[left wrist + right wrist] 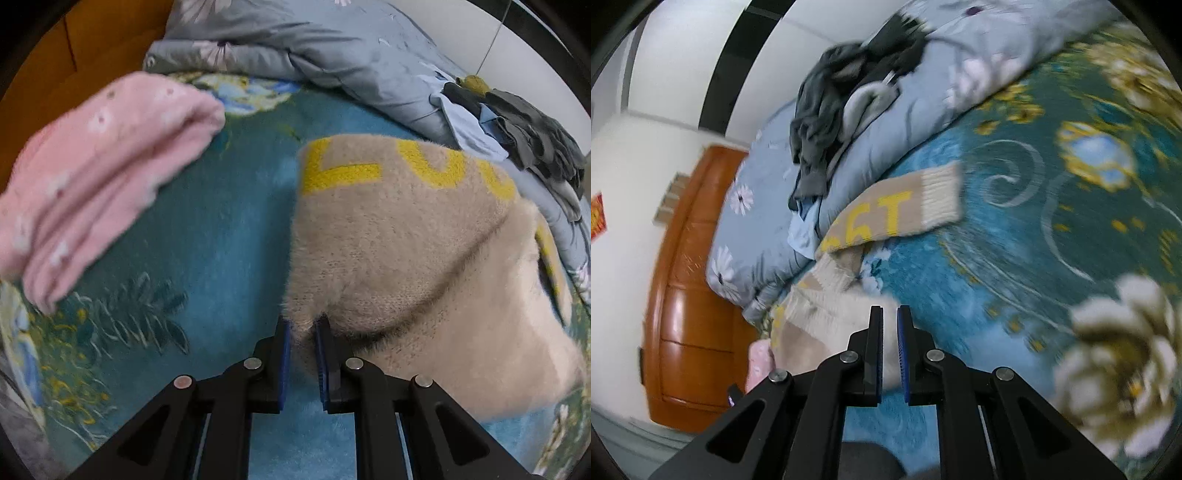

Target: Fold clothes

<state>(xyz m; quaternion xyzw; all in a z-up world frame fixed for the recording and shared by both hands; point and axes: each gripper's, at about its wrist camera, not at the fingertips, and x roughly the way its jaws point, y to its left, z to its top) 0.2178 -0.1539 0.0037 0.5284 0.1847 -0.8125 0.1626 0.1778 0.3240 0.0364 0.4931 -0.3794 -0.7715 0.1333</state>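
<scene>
A fuzzy beige sweater (399, 236) with yellow letters lies on the teal floral bedspread (229, 236). My left gripper (302, 325) is shut on a fold of the sweater's near left edge. In the right wrist view the same sweater (827, 314) lies to the left, with one sleeve (905, 206) with yellow digits stretched out toward the quilt. My right gripper (890, 314) hovers over the bedspread (1015, 240) at the sweater's edge, its jaws nearly closed with a narrow gap and nothing between them.
A folded pink garment (107, 173) lies at the left. A grey-blue floral quilt (332, 48) is bunched along the far side with dark clothes (524, 125) on it, also seen in the right wrist view (827, 122). A wooden headboard (690, 295) stands at the left.
</scene>
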